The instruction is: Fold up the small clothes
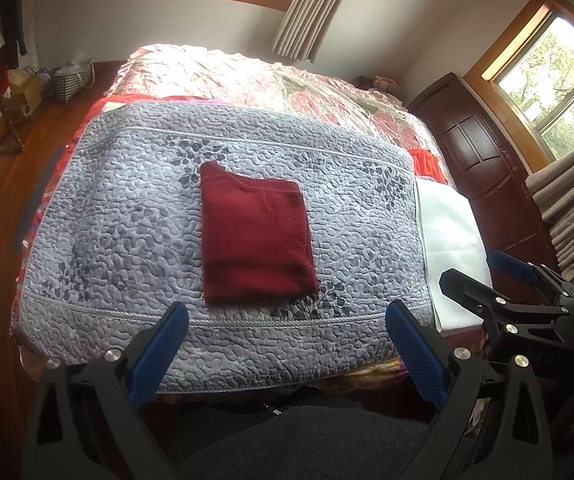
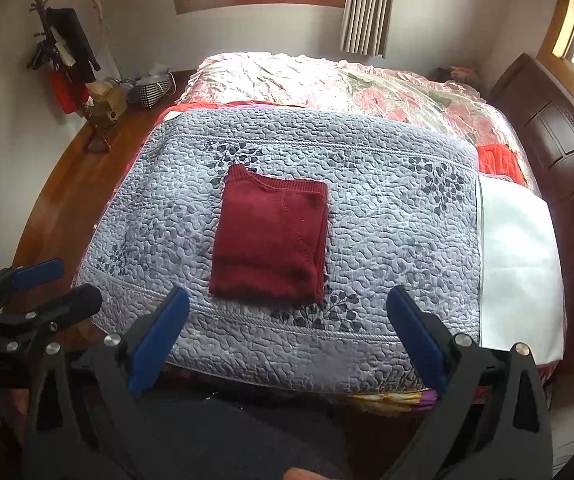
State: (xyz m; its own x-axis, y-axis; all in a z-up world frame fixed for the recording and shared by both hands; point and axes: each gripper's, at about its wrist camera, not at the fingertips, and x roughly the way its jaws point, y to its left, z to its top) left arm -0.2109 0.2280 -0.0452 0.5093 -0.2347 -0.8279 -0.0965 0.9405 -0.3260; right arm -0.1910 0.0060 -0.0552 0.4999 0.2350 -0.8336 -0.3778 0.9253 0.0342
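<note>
A dark red knit sweater [image 1: 255,236] [image 2: 271,240] lies folded into a neat rectangle in the middle of a grey-blue quilted cover [image 1: 127,220] [image 2: 387,240] on the bed. My left gripper [image 1: 287,316] [image 2: 71,282] hovers open at the quilt's near edge, just short of the sweater, with nothing between its blue pads. My right gripper [image 2: 287,298] [image 1: 475,270] is also open and holds nothing. It hangs over the near edge of the bed, to the right of the left one. Neither gripper touches the sweater.
A white cloth [image 1: 451,240] [image 2: 515,260] lies at the quilt's right side. Behind is a floral bedspread [image 1: 267,76] [image 2: 327,80]. A dark wooden headboard [image 1: 483,160] [image 2: 559,152] stands right. A coat rack [image 2: 67,52] and a basket [image 1: 71,80] stand on the wooden floor at left.
</note>
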